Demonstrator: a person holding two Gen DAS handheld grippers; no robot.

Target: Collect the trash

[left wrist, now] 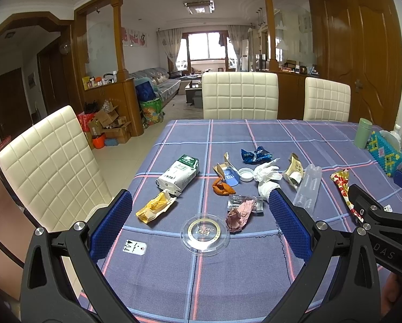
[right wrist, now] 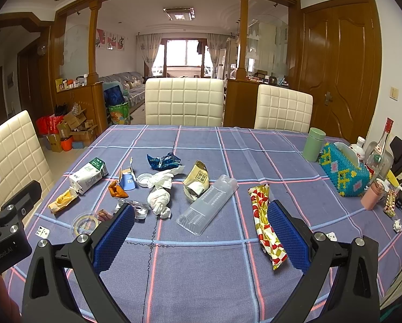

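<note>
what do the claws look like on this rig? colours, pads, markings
Both match: the left claw and right claw have curved black arms with triangular cut-outs and round silver bolt heads. The fingers carry blue pads with a dimpled mesh texture. Seen from the other wrist camera, the right body shows white letters "DAS" and the left body reads "GenRobot.AI". No cables or sleeves visible.

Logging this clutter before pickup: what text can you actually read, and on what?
"GenRobot.AI": black body of the left gripper.
"DAS", cut off: black body of the right gripper.
Gold-ringed clear round lid: characters blurred.
White-and-green milk carton, beige snack packet: print unreadable.
</note>
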